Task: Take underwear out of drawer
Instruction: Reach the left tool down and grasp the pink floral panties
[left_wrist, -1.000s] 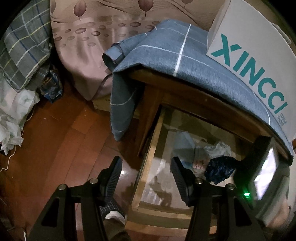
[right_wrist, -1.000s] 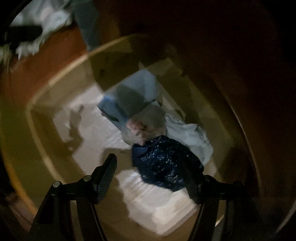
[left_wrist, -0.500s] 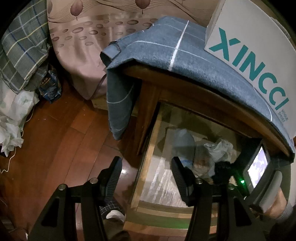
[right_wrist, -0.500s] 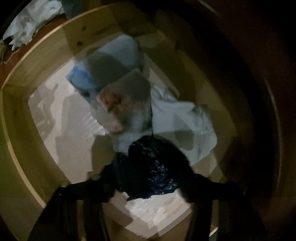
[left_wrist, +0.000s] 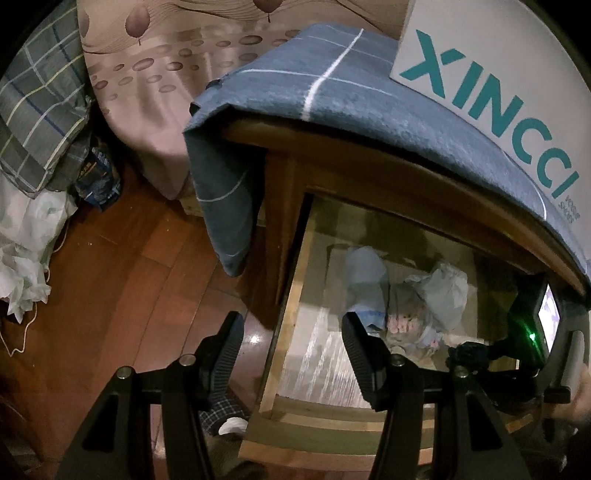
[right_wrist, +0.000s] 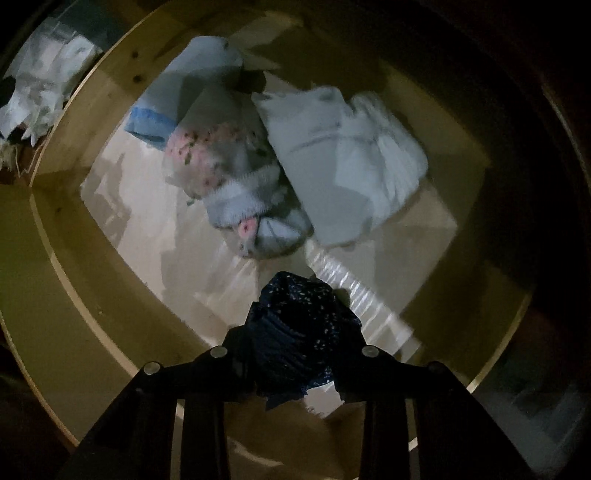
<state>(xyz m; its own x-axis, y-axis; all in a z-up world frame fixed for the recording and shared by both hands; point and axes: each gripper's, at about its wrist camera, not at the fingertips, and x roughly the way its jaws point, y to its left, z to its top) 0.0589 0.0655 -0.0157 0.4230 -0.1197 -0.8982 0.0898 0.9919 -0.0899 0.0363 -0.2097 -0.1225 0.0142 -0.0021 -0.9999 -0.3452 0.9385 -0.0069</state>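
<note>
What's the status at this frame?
Right gripper shut on dark underwear, over open drawer. Left gripper open, empty. Other garments below, clear.

A white box (left_wrist: 509, 74) resting on the blue checked cloth (left_wrist: 332, 92) atop the wooden cabinet carries the brand name "XINCCI" in large teal capitals across its side. Smaller teal lettering sits just below the last letter, running crosswise, too small to read with certainty. A dark blue packet (left_wrist: 96, 173) on the floor bears printing that is illegible. The right wrist view shows no lettering.
</note>
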